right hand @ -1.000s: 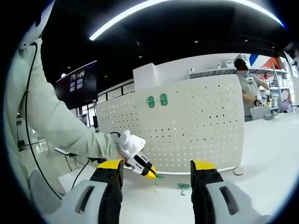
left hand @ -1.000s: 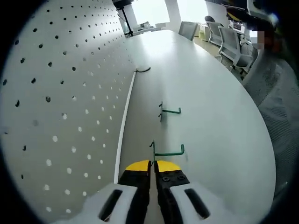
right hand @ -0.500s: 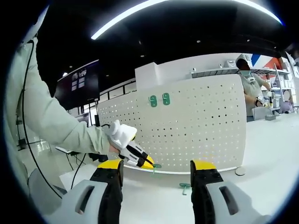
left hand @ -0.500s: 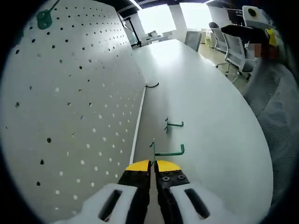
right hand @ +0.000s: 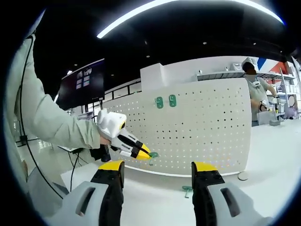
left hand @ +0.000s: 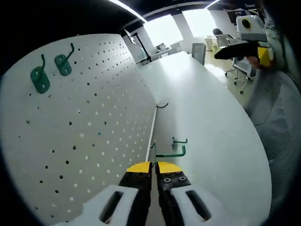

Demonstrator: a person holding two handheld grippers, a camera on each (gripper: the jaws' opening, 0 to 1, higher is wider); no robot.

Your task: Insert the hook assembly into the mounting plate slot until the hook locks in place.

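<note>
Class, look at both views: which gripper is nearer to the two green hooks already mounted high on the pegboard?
Left. The left gripper, shut on a green hook, is raised in front of the pegboard, below the mounted hooks. The right gripper sits back from the board, jaws open.

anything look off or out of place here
Nothing damaged or spilled. One spare green hook lies loose on the table below the pegboard, while the left gripper holds another green hook.

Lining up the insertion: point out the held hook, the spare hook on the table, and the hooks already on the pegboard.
Held green hook [left hand: 170,153], left gripper view, on its horizontal arm.
Spare green hook [right hand: 187,189], right gripper view, on its stem.
Mounted green hooks [right hand: 159,102], right gripper view, on the left one's plate.
</note>
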